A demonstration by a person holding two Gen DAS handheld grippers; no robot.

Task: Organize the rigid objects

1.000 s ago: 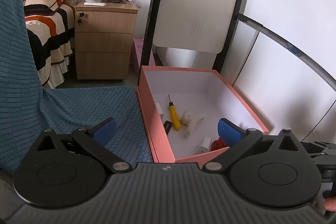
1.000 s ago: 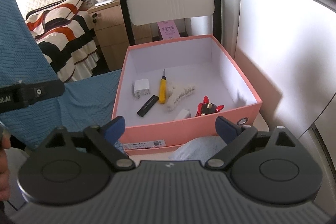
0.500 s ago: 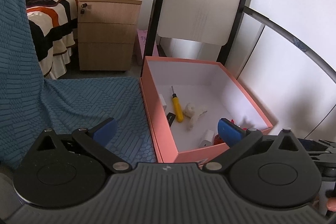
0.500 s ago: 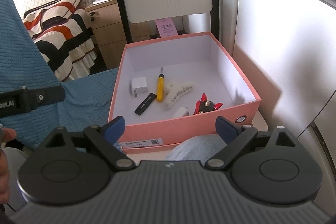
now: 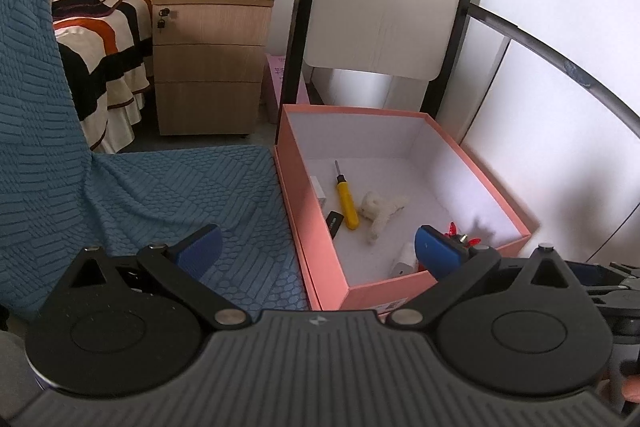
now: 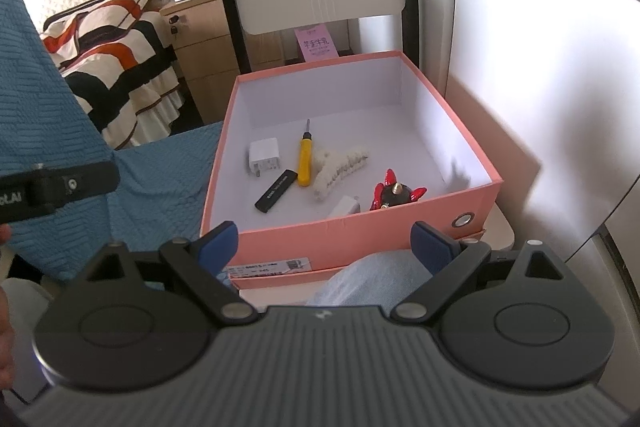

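Note:
A pink box (image 6: 352, 239) (image 5: 298, 211) with a white inside holds a yellow screwdriver (image 6: 306, 159) (image 5: 346, 202), a cream hair claw (image 6: 340, 169) (image 5: 382, 209), a white charger (image 6: 264, 157), a black stick (image 6: 276, 190), a small white plug (image 6: 345, 206) and a red and black ornament (image 6: 394, 194). My right gripper (image 6: 326, 241) is open, empty, in front of the box's near wall. My left gripper (image 5: 318, 249) is open and empty over the box's near left corner.
Blue textured cloth (image 5: 168, 199) lies left of the box. A folded white chair (image 5: 384, 7) stands behind it, with a wooden drawer unit (image 5: 208, 67) and a striped bed (image 5: 100, 39) further left. A white curved panel (image 6: 540, 87) rises on the right. A denim knee (image 6: 372, 279) shows below.
Both grippers have pulled back and risen a little, so the box sits lower and more of its inside shows. The objects in it have not moved.

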